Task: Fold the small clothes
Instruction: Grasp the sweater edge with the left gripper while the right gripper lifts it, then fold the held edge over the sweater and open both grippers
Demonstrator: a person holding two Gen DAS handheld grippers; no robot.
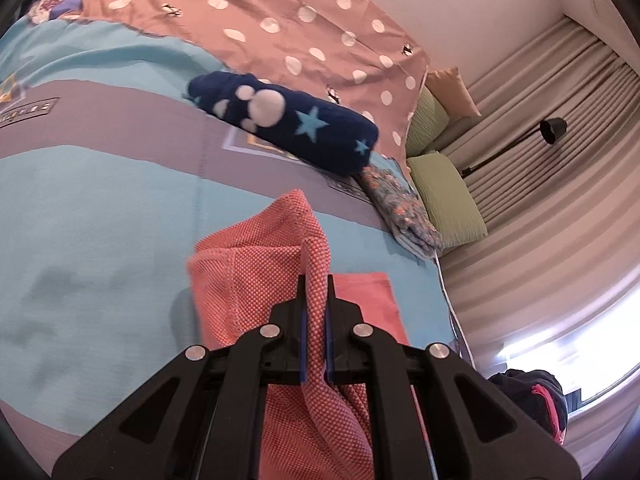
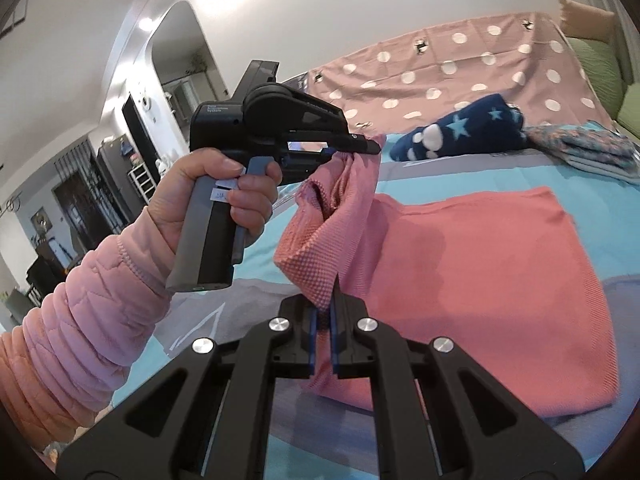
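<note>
My right gripper (image 2: 325,300) and left gripper (image 1: 317,300) each pinch the pink cloth (image 2: 480,272), jaws narrow; mid-fold, I next carry the edge toward two o'clock.

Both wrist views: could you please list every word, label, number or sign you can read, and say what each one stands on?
Nothing can be read with certainty.
Small pale print on the black body of the left gripper: too small to read.
White sticker on its grey handle: marks illegible.
Boxed lettering on the turquoise and grey bedsheet: blurred, unreadable.
Coral mesh garment and navy star-patterned fleece roll: no text.
</note>
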